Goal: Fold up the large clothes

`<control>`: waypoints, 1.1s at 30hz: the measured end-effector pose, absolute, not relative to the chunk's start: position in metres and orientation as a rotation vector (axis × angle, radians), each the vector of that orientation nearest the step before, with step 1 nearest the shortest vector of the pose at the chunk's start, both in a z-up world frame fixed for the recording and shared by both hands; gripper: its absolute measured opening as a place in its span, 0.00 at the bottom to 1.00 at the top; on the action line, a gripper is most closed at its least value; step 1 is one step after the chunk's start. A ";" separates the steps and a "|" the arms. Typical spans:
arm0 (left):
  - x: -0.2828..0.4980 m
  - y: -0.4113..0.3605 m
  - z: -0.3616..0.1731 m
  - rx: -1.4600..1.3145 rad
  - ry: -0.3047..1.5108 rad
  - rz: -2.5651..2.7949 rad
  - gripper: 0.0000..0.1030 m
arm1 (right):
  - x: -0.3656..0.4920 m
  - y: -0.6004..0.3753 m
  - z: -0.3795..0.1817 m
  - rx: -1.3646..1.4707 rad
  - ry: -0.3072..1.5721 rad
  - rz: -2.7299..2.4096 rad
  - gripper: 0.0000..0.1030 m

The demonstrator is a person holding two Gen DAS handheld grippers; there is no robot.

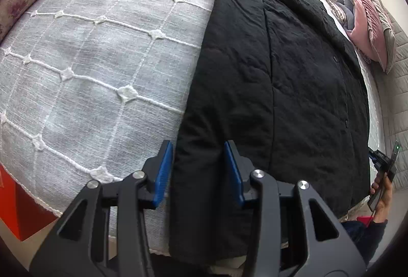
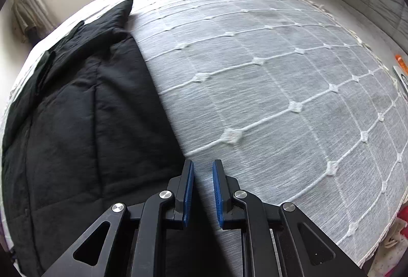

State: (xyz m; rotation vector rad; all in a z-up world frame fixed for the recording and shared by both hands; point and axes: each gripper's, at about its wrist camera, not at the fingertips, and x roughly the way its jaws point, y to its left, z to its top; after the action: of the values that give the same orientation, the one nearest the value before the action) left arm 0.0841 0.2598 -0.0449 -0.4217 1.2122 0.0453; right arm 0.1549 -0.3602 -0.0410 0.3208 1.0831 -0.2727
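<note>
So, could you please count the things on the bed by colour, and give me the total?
Black: 1, the padded coat lying spread on the white bedspread.
Pink: 1, the folded blanket at the head of the bed.
Grey: 1, the pillow leaning behind the blanket.
Total: 3 things on the bed.

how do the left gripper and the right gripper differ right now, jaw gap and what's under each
The left gripper has its jaws spread wide; the right gripper has a narrower gap, though it too is open. The left gripper points at the near end of the black coat, with dark fabric between its fingers; the right gripper points at the coat's edge, with mostly the grey bedspread in its gap. Both have blue pads and neither grips anything.
</note>
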 end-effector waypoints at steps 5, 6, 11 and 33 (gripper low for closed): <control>0.075 0.269 -0.043 -0.461 1.209 0.032 0.42 | 0.146 -0.353 -0.035 0.235 1.087 -0.255 0.18; 0.069 0.271 -0.042 -0.471 1.206 0.029 0.42 | 0.143 -0.356 -0.034 0.251 1.088 -0.250 0.19; 0.042 0.285 -0.039 -0.562 1.198 -0.002 0.51 | 0.105 -0.387 -0.020 0.524 1.034 -0.175 0.35; 0.014 0.263 -0.044 -0.699 1.008 -0.006 0.25 | -0.001 -0.376 -0.035 0.765 1.116 -0.068 0.37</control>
State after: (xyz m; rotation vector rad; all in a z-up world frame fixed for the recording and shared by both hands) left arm 0.0143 0.2633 -0.0437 -0.6991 1.0081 -0.0058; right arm -0.0012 -0.3765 -0.0347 0.7654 1.1161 -0.0681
